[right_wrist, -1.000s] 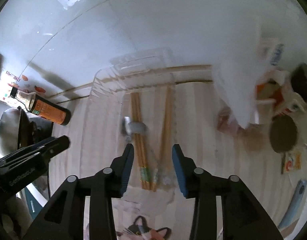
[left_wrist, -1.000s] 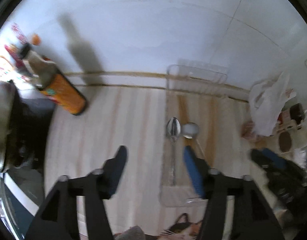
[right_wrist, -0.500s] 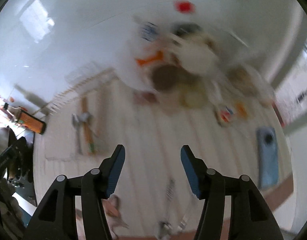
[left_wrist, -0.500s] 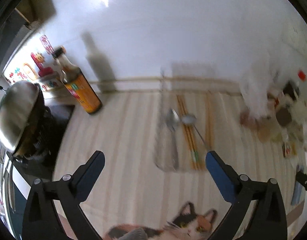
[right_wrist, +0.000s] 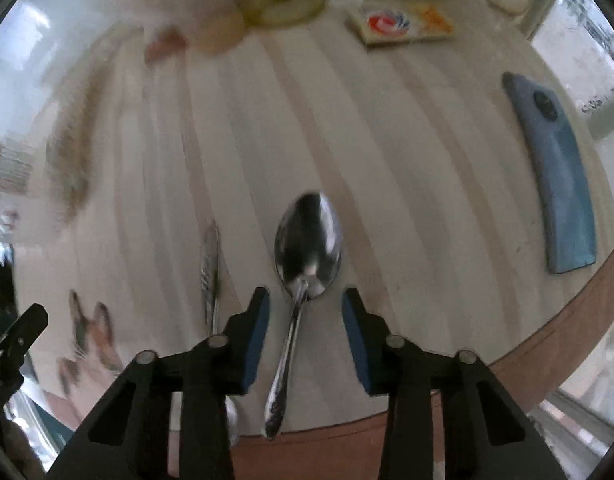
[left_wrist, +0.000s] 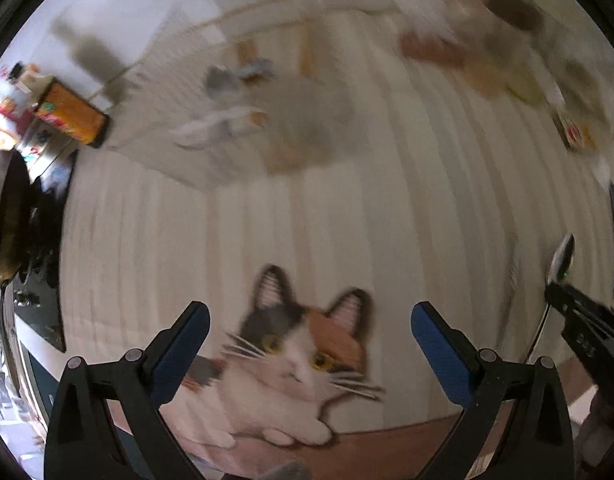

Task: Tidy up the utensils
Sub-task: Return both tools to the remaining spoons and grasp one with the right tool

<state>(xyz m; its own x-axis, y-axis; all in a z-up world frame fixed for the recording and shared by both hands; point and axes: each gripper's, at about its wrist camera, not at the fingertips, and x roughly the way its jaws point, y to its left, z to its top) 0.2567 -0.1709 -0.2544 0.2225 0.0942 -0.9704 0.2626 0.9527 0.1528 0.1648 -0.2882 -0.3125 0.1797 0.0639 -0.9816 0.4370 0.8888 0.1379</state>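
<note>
- Two grippers are seen above a striped table mat [right_wrist: 387, 128], and each is spread wide with nothing held between its blue pads.
- The right gripper [right_wrist: 305, 304] is positioned directly over a large spoon [right_wrist: 307, 240]; the neck of the spoon, where bowl meets handle, is framed between the blue fingertips [right_wrist: 259, 320], but no contact with them can be made out.
- The large spoon is laid flat on the mat, bowl pointing away from the camera and handle running back toward the mat's near edge.
- A second utensil [right_wrist: 210, 264], slimmer and blurred, is seen just left of the large spoon, lying roughly parallel to it; its kind cannot be told.
- A blue phone [right_wrist: 555, 184] is placed face down well to the right of the large spoon, near the mat's edge.
- A printed cat [left_wrist: 303, 352] on the mat is framed between the parted fingers of the left gripper [left_wrist: 309, 330].
- From the left wrist view, the large spoon [left_wrist: 561, 260] is glimpsed far to the right of the cat, beside the black body of the other gripper.
- A clear tray [left_wrist: 227, 120] with blurred utensils in it is seen beyond the cat, and an orange-labelled bottle [left_wrist: 71, 114] stands to the tray's left.
</note>
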